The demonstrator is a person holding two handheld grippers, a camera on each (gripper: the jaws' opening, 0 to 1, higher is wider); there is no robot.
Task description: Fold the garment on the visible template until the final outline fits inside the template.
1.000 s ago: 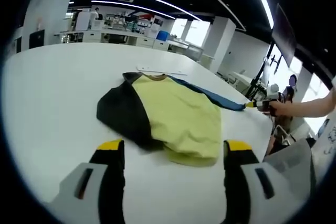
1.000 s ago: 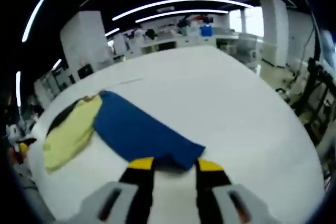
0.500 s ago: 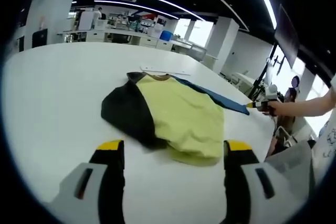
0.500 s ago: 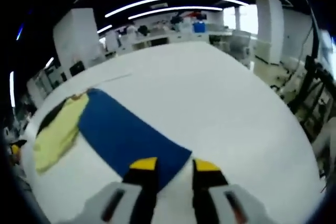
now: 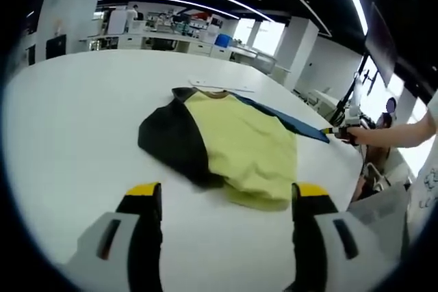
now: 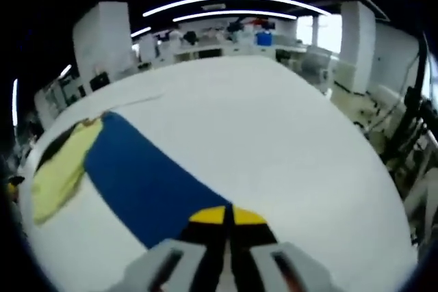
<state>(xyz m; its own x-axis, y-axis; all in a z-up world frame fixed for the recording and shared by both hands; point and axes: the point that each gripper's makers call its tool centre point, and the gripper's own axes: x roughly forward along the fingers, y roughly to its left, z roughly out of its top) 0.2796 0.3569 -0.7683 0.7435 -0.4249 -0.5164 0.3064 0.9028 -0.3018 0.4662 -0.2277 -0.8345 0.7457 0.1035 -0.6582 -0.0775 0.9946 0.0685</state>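
My left hand-held gripper (image 5: pixel 226 200) is open, with its two yellow-tipped jaws wide apart above the white worktop (image 5: pixel 68 121). It holds nothing. Just past the jaws lies the garment (image 5: pixel 233 145). It is yellow in the middle, with a black sleeve (image 5: pixel 171 145) on one side and a blue sleeve (image 6: pixel 140 182) on the other. My right hand-held gripper (image 6: pixel 226 215) has its jaws pressed together on the end of the blue sleeve, which lies stretched out flat on the worktop. A thin white strip (image 5: pixel 219 85) lies on the worktop just beyond the collar.
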